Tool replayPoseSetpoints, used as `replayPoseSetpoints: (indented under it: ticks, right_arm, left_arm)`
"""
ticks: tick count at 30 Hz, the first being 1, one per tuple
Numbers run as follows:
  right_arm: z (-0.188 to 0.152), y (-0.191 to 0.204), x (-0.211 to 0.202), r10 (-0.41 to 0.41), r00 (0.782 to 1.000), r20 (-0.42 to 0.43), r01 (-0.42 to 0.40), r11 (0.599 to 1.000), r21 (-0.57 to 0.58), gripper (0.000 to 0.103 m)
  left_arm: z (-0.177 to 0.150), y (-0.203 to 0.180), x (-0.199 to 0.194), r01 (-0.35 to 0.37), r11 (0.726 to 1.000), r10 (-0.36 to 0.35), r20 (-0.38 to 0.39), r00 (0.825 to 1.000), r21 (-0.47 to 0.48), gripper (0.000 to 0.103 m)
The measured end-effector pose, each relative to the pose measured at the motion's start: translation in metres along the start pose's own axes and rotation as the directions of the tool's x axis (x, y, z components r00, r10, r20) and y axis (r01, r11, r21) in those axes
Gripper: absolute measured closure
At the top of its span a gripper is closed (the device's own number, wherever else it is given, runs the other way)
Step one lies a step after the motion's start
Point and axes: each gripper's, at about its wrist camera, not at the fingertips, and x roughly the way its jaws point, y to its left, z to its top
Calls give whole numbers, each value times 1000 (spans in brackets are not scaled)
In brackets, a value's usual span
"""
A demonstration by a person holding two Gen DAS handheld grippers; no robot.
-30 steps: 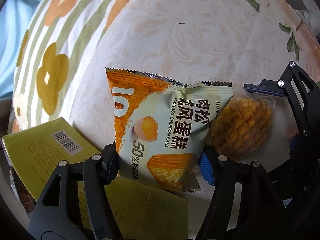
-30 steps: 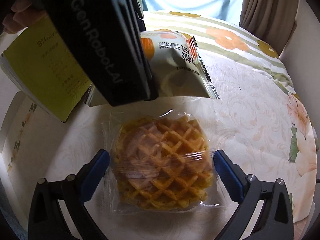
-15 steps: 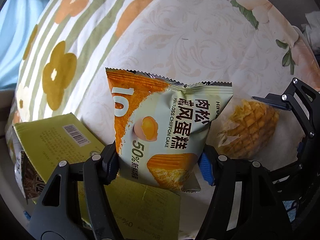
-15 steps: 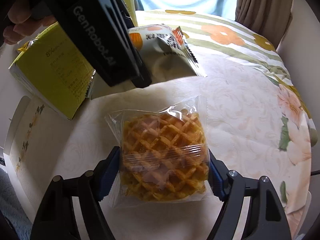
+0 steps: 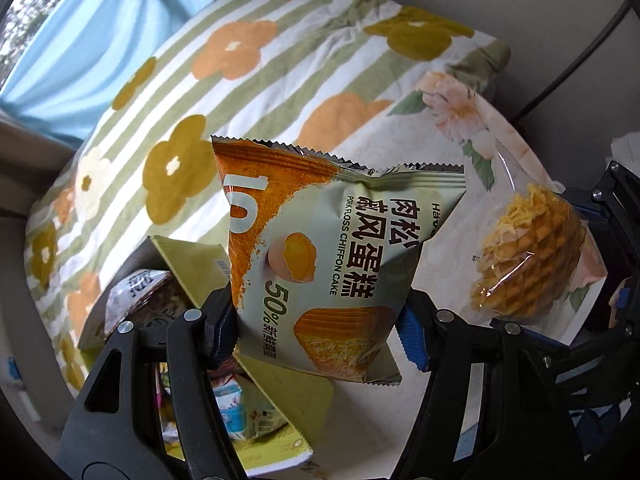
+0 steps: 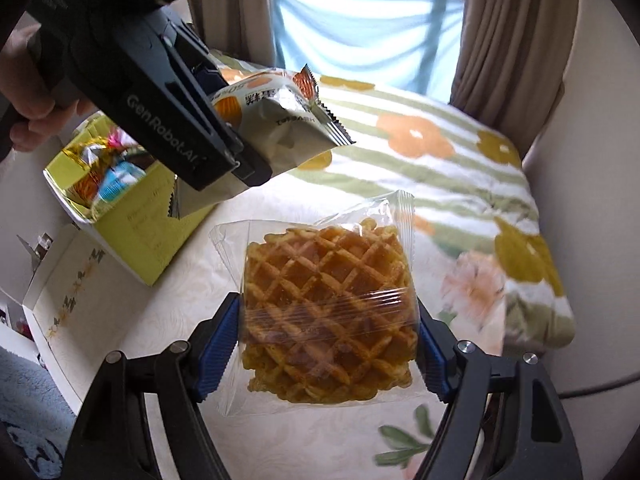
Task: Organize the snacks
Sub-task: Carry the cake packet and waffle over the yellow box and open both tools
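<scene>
Both packets have just come up off the surface (image 6: 192, 292). Left tongs (image 5: 320, 320) pinch the cake packet (image 5: 332, 256); right tongs (image 6: 330, 340) pinch the waffle (image 6: 328, 312), at three o'clock of the open box (image 6: 132, 216), likely their destination.

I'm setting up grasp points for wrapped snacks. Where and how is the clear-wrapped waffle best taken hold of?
Grip the waffle across its two opposite side edges, about mid-height, coming from its lower end as the right gripper does now. Its flat, stiff disc fills the wrap there, so the pads bear on the cake itself. The loose clear film beyond its top edge would probably just crumple or slip.
</scene>
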Motion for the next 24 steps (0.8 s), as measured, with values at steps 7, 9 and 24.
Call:
replayPoseSetpoints:
  ticks: [7, 9, 24]
  right_arm:
    - [50, -21, -28, 52, 995, 88, -44, 995, -91, 29]
    - [64, -24, -30, 82, 991, 109, -69, 991, -118, 28]
    - [158, 65, 0, 236, 965, 119, -214, 962, -170, 28]
  left_arm:
    - [-23, 36, -51, -42, 976, 59, 75, 995, -213, 41]
    - [-37, 49, -61, -55, 958, 81, 82, 993, -282, 41]
    - [-198, 194, -74, -117, 785, 174, 34, 984, -609, 41]
